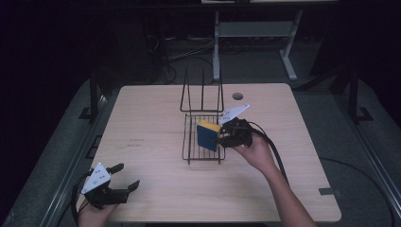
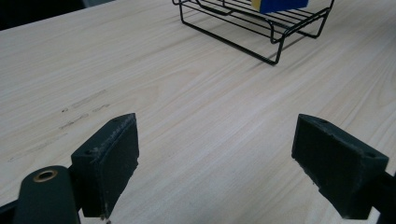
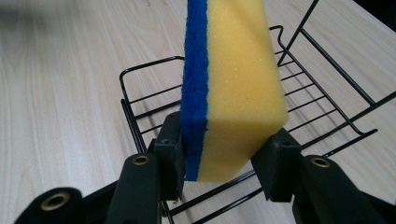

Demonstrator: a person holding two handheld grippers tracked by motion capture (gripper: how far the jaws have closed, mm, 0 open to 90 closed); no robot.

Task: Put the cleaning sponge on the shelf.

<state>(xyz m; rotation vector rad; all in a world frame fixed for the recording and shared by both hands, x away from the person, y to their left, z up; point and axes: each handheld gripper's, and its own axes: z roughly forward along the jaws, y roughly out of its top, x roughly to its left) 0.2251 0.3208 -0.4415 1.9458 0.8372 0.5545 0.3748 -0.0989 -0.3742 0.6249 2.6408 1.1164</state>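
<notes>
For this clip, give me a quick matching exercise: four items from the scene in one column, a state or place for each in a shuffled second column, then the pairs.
Column one:
1. sponge
2. wire rack
3. left hand-held gripper
4. right hand-held gripper

Column two:
A. open over bare wood near the table's front corner
B. stands mid-table, uprights at its far end
C. yellow with a blue layer, held on edge over the rack
D. closed on the sponge

Pairs: 1-C, 2-B, 3-A, 4-D
</notes>
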